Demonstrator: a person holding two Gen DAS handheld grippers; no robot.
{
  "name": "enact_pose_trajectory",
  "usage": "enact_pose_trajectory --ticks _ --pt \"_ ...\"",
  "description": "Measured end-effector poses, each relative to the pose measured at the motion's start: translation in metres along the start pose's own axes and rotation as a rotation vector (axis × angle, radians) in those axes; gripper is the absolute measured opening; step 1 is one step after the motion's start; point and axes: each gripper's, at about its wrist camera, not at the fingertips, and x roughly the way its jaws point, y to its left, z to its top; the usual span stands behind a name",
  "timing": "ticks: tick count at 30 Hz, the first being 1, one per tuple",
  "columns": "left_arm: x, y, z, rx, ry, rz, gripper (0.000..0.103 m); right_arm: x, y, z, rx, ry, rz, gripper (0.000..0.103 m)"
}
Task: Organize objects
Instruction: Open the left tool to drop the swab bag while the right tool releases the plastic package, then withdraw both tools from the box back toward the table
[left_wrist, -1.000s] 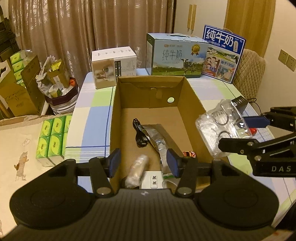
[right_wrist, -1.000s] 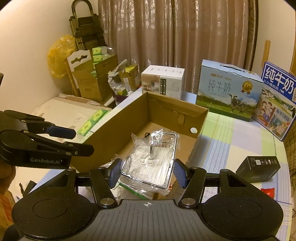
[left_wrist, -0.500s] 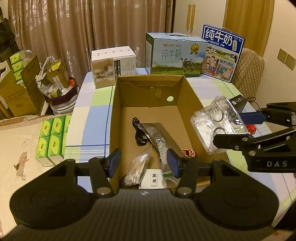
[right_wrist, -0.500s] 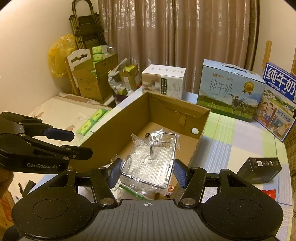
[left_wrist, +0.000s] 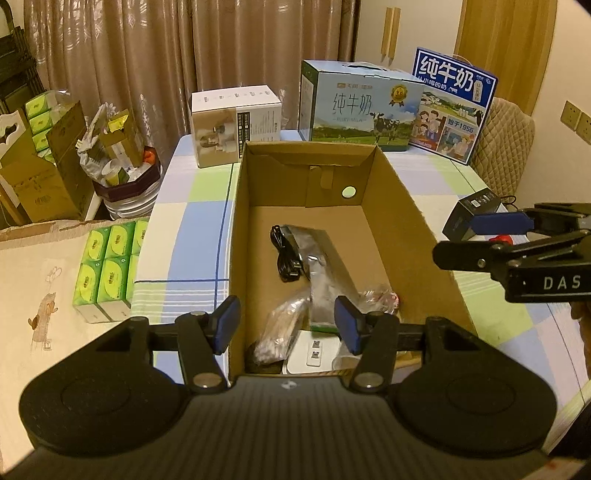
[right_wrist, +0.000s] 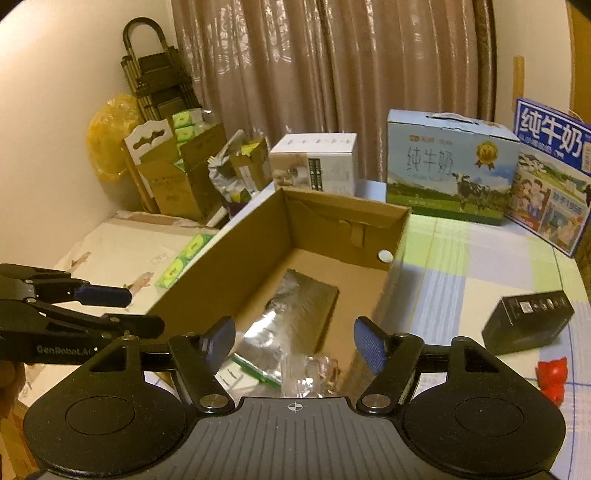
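Two grippers are hovering over an open cardboard box on the checked worktop.

Behind the box, a pale blue milk carton is showing "纯牛奶" and "PURE MILK", and a dark blue one is reading "纯牛奶" and "1956". The box is holding a silver foil bag, a black cable, a clear plastic pack at its near end and a small clear bag. The right gripper, marked "DAS", has just been opening its jaws; they are standing spread above the clear pack, not pressing it. The left gripper, marked "GenRobot.AI", is keeping its jaws apart, pinching nothing.
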Motion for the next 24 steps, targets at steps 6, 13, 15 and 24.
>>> enact_pose_trajectory --ticks 6,13,15,24 --pt "-0.007 -0.008 -0.005 -0.006 -0.005 -0.010 0.052 -0.022 -0.005 -0.014 -0.011 0.001 -0.015 0.068" --pt "-0.026 -0.024 -0.014 -0.034 -0.022 -0.034 0.059 -0.058 -0.009 -0.029 0.005 -0.021 -0.034 0.068" --pt "-0.034 -0.030 -0.017 -0.033 -0.027 -0.042 0.061 -0.067 -0.010 -0.032 0.006 -0.028 -0.039 0.068" --pt "-0.066 -0.061 -0.022 -0.031 -0.078 -0.066 0.082 -0.107 -0.027 -0.050 0.029 -0.053 -0.068 0.068"
